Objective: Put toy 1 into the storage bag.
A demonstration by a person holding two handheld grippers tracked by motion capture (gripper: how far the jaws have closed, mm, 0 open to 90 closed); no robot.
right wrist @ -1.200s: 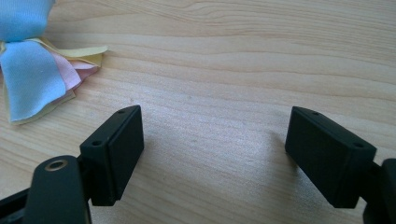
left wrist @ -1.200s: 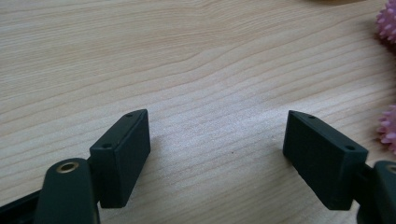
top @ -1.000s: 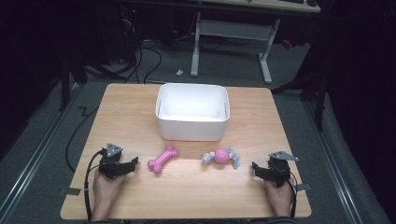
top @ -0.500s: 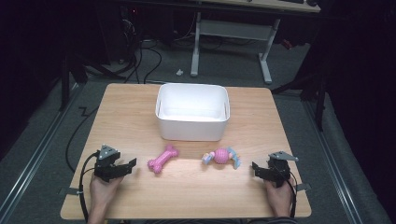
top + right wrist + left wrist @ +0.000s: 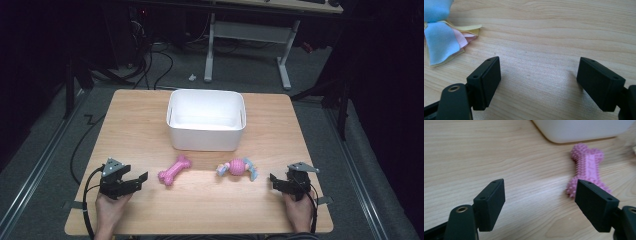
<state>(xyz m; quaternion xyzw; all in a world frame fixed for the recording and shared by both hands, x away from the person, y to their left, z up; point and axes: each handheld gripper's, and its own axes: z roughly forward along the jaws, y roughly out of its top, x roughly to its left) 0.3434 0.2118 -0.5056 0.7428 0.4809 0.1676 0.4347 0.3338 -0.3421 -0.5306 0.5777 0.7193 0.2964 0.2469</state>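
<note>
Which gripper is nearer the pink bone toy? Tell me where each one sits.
Left. The left gripper sits open just left of the pink bone toy, not touching it. The right gripper is at the table's far right, beyond the ball toy.

- Left gripper: a second ago it sat at about mid-height of the near-left surface; half a second ago it had drawn nearer to the person and slightly left; now it lies at much the same near-left spot, with its jaws pointing right toward the pink bone toy.
- Gap between left gripper and pink bone toy is a little wider than a second ago; they stand apart.
- Left hand has slid back with it, toward the near edge.
- Right gripper: a very slight drift nearer to the person over the second, barely perceptible.
</note>
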